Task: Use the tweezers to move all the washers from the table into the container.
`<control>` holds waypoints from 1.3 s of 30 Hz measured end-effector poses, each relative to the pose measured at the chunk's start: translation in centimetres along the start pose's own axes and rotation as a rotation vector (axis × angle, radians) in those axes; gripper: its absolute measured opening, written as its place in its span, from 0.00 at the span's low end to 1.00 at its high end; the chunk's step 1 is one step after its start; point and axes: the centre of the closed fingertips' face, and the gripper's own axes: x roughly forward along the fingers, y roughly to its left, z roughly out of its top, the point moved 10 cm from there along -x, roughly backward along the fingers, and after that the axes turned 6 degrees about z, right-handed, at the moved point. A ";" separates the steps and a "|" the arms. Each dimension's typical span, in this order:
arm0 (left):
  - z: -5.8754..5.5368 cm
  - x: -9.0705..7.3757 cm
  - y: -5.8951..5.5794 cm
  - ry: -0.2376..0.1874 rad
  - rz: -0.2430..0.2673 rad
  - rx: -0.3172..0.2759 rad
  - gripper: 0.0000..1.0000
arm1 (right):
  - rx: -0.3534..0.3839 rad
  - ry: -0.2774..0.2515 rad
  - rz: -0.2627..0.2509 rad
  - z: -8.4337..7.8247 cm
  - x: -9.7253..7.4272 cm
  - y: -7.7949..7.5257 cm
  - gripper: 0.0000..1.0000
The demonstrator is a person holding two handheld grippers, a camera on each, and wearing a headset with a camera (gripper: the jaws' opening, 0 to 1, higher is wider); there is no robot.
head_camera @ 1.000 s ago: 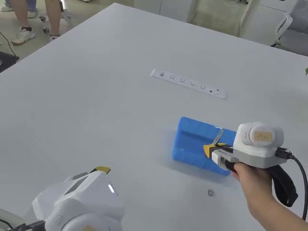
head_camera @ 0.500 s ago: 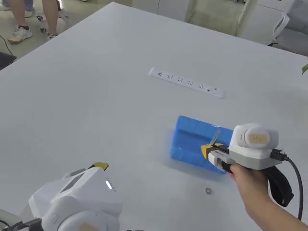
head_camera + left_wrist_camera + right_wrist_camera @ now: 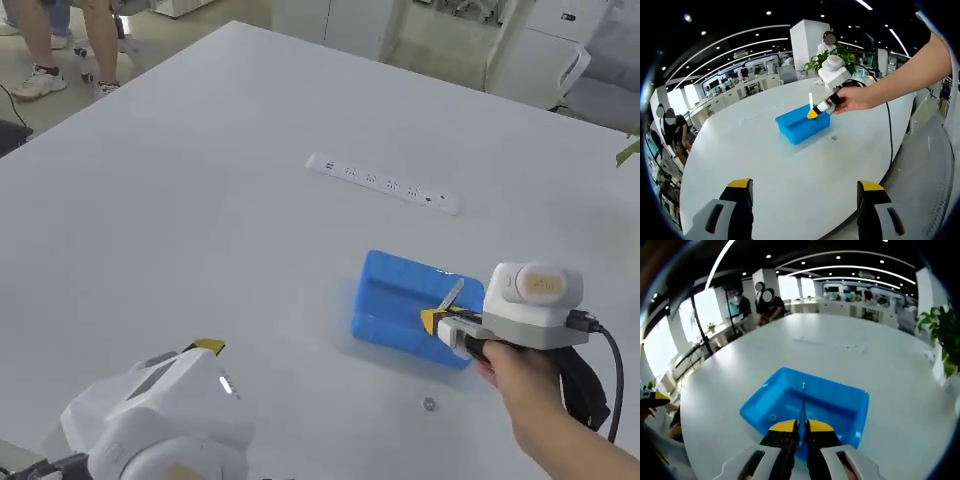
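A blue container [image 3: 395,290] sits on the white table [image 3: 200,200], right of centre. My right gripper [image 3: 435,320] is shut on the tweezers [image 3: 452,295] and holds them over the container's near right side. In the right gripper view the tweezers [image 3: 802,397] point down into the container [image 3: 835,410], where one washer [image 3: 772,417] lies on the floor. Another washer [image 3: 429,404] lies on the table just in front of the container. My left gripper [image 3: 805,186] is open with nothing between its jaws, low at the near left, well away from the container [image 3: 800,132].
A white power strip [image 3: 385,184] lies across the table beyond the container. People stand past the far left corner of the table [image 3: 60,40], and chairs stand at the far right. A cable hangs from the right gripper's handle.
The head camera has shifted slightly. The right gripper still holds the tweezers over the container, and the left gripper has stayed where it was.
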 end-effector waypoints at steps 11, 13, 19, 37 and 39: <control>0.3 -0.2 -0.1 -0.013 0.003 0.007 0.87 | -0.009 -0.076 -0.015 1.0 -2.5 0.9 0.04; 0.4 -0.2 -0.1 -0.017 0.003 0.011 0.87 | -0.021 -0.098 -0.023 1.4 -2.9 0.9 0.04; 0.6 -0.3 -0.1 -0.021 0.003 0.020 0.87 | 0.000 -0.162 -0.012 1.9 -4.7 1.8 0.04; 0.8 -0.2 -0.4 -0.012 -0.010 0.036 0.87 | 0.005 -0.149 0.005 -1.5 -7.1 3.4 0.04; 0.7 -0.1 -0.4 -0.011 -0.012 0.037 0.87 | 0.002 -0.138 0.005 -2.0 -7.0 3.5 0.04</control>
